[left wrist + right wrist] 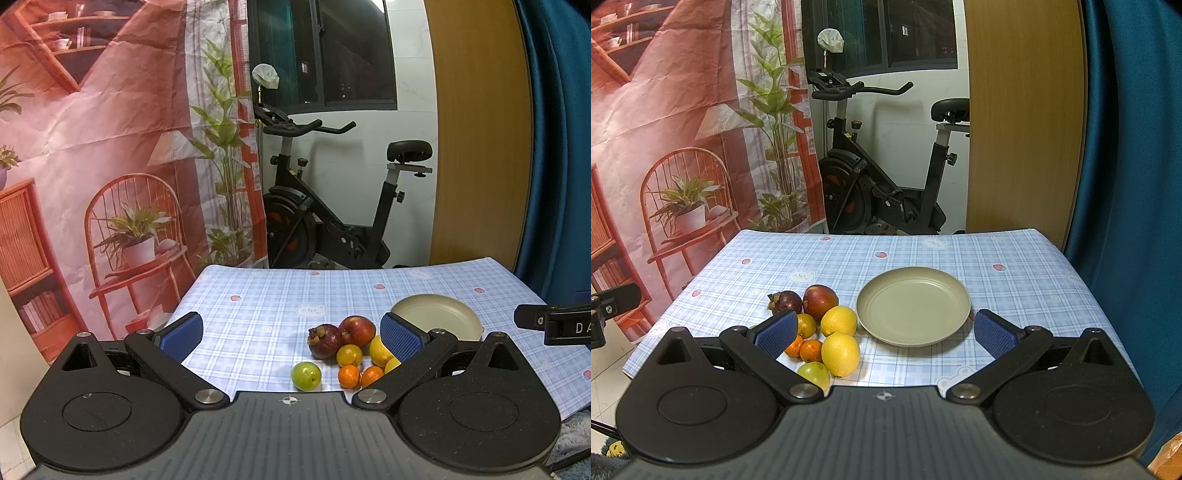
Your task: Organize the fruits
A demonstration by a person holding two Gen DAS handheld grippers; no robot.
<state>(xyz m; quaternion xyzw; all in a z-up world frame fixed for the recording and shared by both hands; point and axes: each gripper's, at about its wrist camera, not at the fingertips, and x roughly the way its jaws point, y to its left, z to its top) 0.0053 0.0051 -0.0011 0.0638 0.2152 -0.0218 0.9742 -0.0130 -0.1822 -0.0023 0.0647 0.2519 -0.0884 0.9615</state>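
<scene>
Both tools are up above the near edge of the tabletop, which wears a blue checked cloth. The left hand-held gripper has its blue pads spread wide apart, nothing between them. Same story on the right hand-held gripper: jaws wide, empty, held over the near side of the cloth.

The fruit sits in one tight cluster, left of the plate. At the back, a dark purple mangosteen is just beside a red apple, the two look to be touching. In front of the apple come two lemons, the far lemon and the near lemon, one behind the other and pressed close. To their left a yellow-orange citrus is half hidden by the left pad in the right wrist view. Below it sit two small tangerines side by side, and nearest of all a green fruit, slightly apart from the rest in the left wrist view.

The plate is a plain beige-green dish with no fruit on it, standing just beside the lemons (a thin strip of cloth shows between them).

Beyond the tabletop stand an exercise bike and a printed backdrop of a chair and plants
</scene>
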